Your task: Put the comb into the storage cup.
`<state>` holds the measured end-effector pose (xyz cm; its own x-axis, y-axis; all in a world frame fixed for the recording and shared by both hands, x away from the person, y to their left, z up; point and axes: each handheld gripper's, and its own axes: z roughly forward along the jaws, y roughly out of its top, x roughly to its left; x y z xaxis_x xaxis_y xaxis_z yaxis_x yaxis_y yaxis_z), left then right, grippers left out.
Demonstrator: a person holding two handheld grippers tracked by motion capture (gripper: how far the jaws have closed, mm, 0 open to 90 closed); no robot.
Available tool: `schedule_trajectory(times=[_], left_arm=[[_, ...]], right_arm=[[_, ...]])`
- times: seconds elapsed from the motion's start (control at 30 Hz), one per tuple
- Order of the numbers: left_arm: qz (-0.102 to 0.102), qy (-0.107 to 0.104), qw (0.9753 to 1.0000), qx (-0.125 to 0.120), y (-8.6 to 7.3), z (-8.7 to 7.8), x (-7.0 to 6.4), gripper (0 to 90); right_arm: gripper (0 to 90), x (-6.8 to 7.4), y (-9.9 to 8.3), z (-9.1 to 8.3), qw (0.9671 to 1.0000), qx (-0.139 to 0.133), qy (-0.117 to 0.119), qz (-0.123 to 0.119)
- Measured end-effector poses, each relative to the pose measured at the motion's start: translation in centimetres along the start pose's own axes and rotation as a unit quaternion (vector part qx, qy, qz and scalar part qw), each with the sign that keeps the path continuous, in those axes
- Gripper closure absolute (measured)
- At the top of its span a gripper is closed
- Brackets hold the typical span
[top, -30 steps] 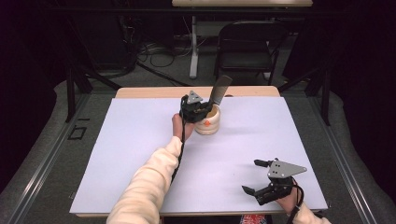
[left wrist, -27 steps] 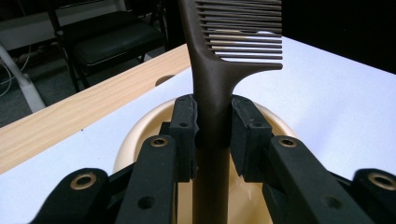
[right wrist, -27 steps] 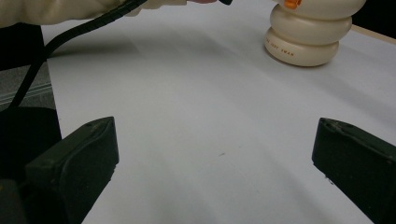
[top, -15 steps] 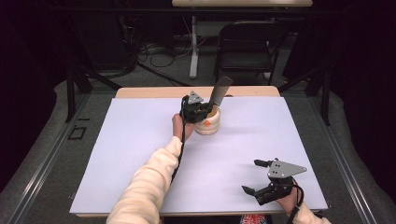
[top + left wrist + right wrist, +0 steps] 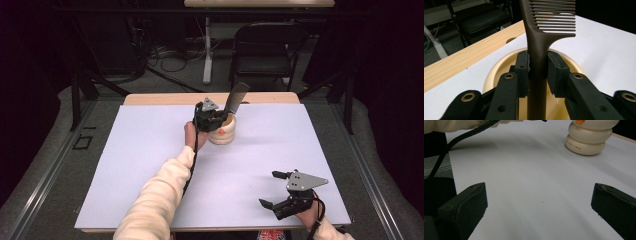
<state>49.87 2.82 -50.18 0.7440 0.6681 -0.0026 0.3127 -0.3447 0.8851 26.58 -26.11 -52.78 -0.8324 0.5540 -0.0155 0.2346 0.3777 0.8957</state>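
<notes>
One brown comb [image 5: 537,50] upright in cream holder [image 5: 222,132], pinched by left gripper [image 5: 537,72].

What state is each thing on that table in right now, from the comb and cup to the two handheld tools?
Dark brown plastic comb: upright, handle down inside the cup, teeth up.
Cream ribbed round cup: standing upright on the white table cover.
Left gripper: fingers shut on the comb's handle.
Right gripper: fingers wide open, holding nothing, low over the cover's near right part.
</notes>
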Motion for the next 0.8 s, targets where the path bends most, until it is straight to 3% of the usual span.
schedule_trajectory(times=[0.23, 0.63, 0.8], left_arm=[[-0.001, -0.001, 1.0000, 0.003, 0.0, -0.2, 0.0, 70.4], [-0.029, -0.016, 0.9995, -0.003, 0.1, -1.6, 0.8, 38.4], [-0.019, -0.020, 0.9996, 0.006, 0.5, -2.6, 0.9, 26.2]], right_arm=[[0.2, 0.0, 0.0, 0.0, 1.0000, 0.000, 0.000, 0.001], [0.2, 0.0, 0.0, 0.0, 1.0000, 0.000, 0.000, 0.000], [0.2, 0.0, 0.0, 0.0, 1.0000, 0.000, -0.001, 0.000]])
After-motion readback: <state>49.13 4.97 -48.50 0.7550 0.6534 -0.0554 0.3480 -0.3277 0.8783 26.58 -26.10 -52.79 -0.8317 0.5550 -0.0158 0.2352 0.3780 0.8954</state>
